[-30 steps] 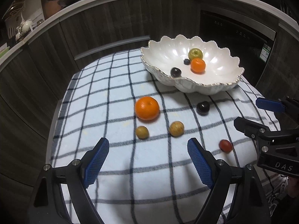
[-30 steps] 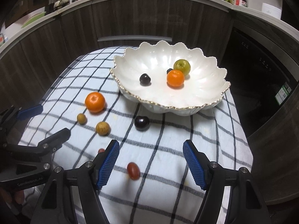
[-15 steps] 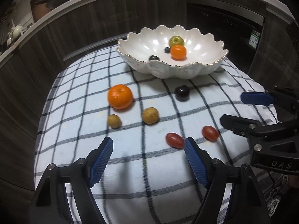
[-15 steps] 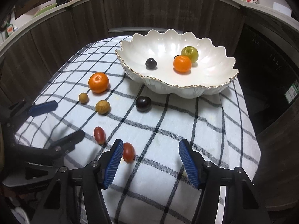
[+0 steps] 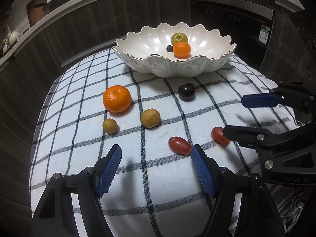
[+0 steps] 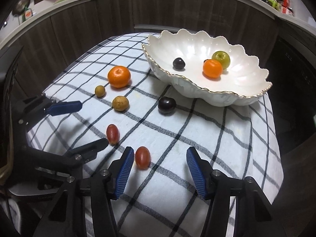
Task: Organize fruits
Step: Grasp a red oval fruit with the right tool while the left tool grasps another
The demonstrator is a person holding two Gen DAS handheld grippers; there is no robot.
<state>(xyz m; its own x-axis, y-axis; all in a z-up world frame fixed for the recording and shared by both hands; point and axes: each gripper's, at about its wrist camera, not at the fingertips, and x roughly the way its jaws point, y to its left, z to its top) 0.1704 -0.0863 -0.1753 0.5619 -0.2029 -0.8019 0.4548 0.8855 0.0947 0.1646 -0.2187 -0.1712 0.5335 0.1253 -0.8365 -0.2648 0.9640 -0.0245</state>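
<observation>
A checked cloth [image 5: 150, 169] in white with dark lines covers the counter. At its far side stands a white scalloped bowl [image 6: 227, 96] with a gilt rim, holding a green apple [image 6: 221, 59], a small orange [image 6: 212, 69], a dark plum [image 6: 179, 63] and, seen from the left wrist, a blueberry [image 5: 169, 48].

The left gripper [image 5: 156, 158] and the right gripper [image 6: 158, 162] hang low over the near cloth, both with fingers spread and pinching nothing; both pairs have just been closing.

Loose on the cloth: a large orange [image 5: 117, 98], a dark plum on the cloth [image 5: 186, 91] near the bowl's foot, a bigger brown fruit [image 5: 150, 118] and a smaller brown fruit [image 5: 110, 126]. One red grape tomato [image 6: 142, 157] lies between the right fingers, just beside the left-hand one; the other grape tomato [image 5: 179, 145] lies just beyond the tip of the left gripper's right-hand finger.
</observation>
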